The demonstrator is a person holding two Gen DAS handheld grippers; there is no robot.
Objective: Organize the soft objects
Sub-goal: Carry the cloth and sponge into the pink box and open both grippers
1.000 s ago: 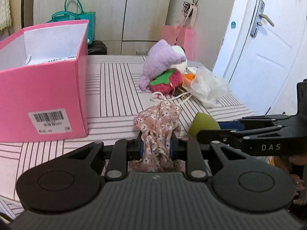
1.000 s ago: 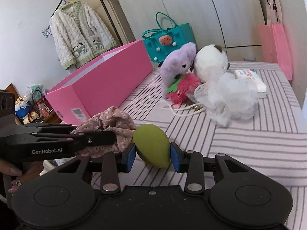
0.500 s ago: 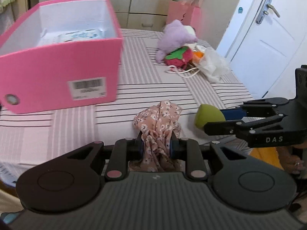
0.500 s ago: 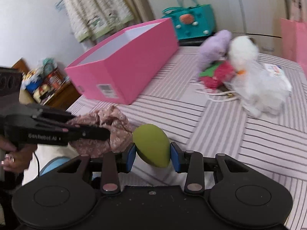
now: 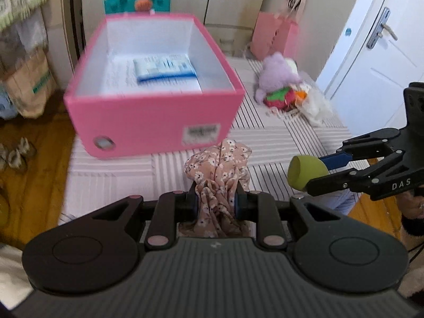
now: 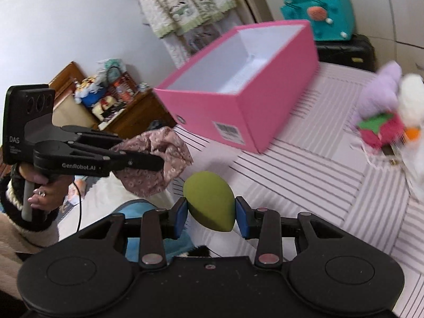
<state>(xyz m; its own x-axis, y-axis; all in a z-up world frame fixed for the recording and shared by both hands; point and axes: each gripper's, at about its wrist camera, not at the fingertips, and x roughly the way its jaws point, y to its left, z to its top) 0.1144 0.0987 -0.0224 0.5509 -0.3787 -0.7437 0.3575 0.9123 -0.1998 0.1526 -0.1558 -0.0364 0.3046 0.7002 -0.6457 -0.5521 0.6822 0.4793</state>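
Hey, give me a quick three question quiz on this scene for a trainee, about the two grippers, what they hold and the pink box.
1. True or false: the left gripper is shut on the floral cloth.
2. What does the right gripper hold? A) purple plush B) green sponge C) white bag
3. Fill in: inside the pink box lies a flat white and blue ____.

Key:
1. True; the cloth is pinched between its pads.
2. B; the green sponge sits between the blue pads, while the purple plush lies on the striped surface.
3. Packet.
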